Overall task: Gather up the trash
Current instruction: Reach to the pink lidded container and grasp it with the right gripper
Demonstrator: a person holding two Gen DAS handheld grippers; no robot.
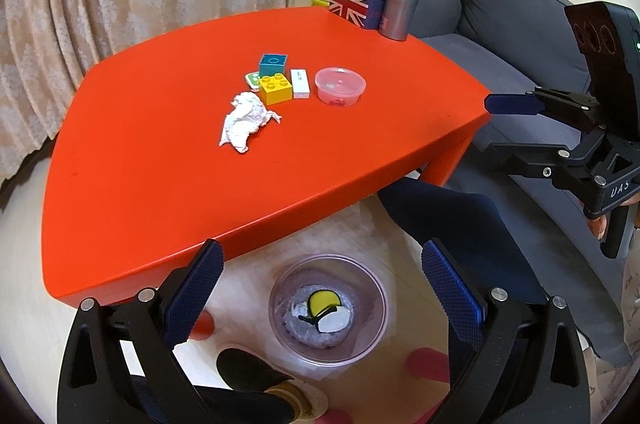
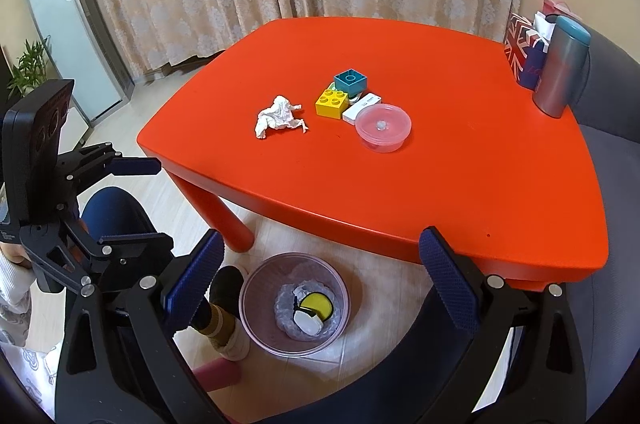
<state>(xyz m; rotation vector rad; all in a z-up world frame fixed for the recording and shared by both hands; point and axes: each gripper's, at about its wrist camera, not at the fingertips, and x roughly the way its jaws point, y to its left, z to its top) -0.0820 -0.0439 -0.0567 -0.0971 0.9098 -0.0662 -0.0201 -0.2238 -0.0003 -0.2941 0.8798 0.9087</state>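
- Since it is only a crumpled tissue point(image 1: 249, 120), the one obvious piece of trash should weigh almost nothing and squash under any squeeze; it lies loose on the orange table point(image 1: 160, 184), just beside the yellow brick point(image 1: 275, 89) and well apart from both tools.
- Soft and springy as it looks, a pinch across the bulky middle of the wad would likely hold better than one on the thin tail that sticks out toward the brick, which could tear or slip free.
- Below the table's near edge stands a clear pink bin point(image 2: 294, 304) on the floor, already holding something pale and something yellow.
- Both tools are released and empty: the left gripper point(image 1: 320, 300) hangs spread wide above the bin, and the right gripper point(image 2: 322, 298) likewise has its jaws wide apart over the floor and bin.
- What lies in the bin is hard to name; it may be bubble wrap under a yellow disc, but the plastic wall blurs it.
- Behind the yellow brick and teal block point(image 2: 351, 81), a small green-edged item is mostly covered, so whether it counts as trash cannot be told.
- Inside the lidded pink tub point(image 2: 383, 127) some small reddish bits show dimly, nothing clearer.
- At the far corner, the flag-printed box point(image 1: 356, 2) and grey tumbler point(image 1: 401, 6) hide what stands behind them.
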